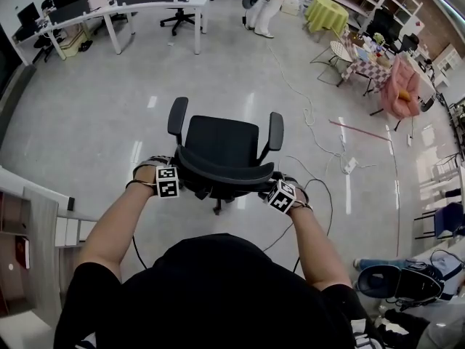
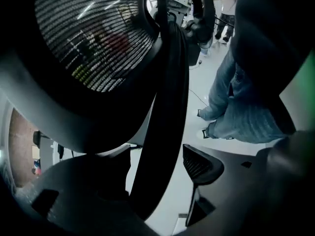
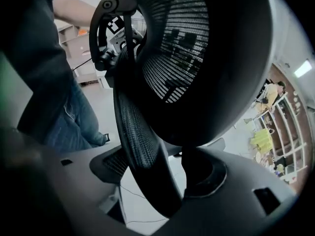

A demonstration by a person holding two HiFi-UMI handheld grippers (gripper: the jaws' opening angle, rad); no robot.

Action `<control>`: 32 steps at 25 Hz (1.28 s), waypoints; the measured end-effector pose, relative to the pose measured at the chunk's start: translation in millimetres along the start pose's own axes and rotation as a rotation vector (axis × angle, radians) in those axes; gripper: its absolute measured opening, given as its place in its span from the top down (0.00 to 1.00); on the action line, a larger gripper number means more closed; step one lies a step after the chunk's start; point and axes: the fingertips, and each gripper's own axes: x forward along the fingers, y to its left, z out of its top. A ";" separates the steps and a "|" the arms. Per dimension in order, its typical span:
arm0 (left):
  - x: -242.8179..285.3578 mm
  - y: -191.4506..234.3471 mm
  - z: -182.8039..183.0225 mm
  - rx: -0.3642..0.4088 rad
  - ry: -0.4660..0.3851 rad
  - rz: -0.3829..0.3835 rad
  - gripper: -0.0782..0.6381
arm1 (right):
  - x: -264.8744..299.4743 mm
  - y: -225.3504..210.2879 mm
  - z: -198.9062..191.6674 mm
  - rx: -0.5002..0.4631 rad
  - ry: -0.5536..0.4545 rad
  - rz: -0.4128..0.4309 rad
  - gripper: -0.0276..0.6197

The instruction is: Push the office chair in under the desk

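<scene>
A black mesh office chair (image 1: 219, 145) stands on the grey floor right in front of me, its back toward me. My left gripper (image 1: 183, 185) sits at the left end of the backrest's top rim (image 1: 221, 179) and my right gripper (image 1: 266, 189) at the right end. In the left gripper view the left gripper (image 2: 150, 188) straddles the dark rim band (image 2: 165, 132), and its pad (image 2: 202, 165) stands clear of the band. In the right gripper view the right gripper (image 3: 165, 181) is open around the mesh rim (image 3: 138, 136). A long white desk (image 1: 156, 4) stands far across the room.
Cables (image 1: 320, 140) trail over the floor right of the chair. Another office chair (image 1: 178, 17) sits at the far desk, and a person (image 1: 263, 6) stands beyond. A pink chair (image 1: 402, 86) and cluttered tables are at right, shelving (image 1: 33, 231) at left, a bag (image 1: 399, 282) at lower right.
</scene>
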 end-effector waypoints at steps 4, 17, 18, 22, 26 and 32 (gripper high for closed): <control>8.7 0.6 -0.5 -0.016 0.013 -0.029 0.43 | 8.9 0.9 2.1 -0.028 0.018 0.017 0.47; 12.7 4.5 0.2 -0.031 -0.007 0.006 0.43 | 19.2 4.4 4.1 -0.055 -0.005 0.080 0.48; 12.9 4.1 0.9 -0.030 -0.010 0.005 0.43 | 18.9 4.8 3.8 -0.055 -0.004 0.081 0.48; 11.4 4.4 2.4 -0.029 -0.014 0.003 0.43 | 17.4 4.0 2.9 -0.051 -0.008 0.075 0.48; 11.2 4.5 2.2 -0.024 -0.016 0.000 0.44 | 17.9 4.6 1.1 -0.061 0.008 0.083 0.48; 12.1 0.3 3.2 -0.008 -0.003 -0.007 0.48 | 17.7 10.5 -6.1 -0.109 0.047 0.113 0.55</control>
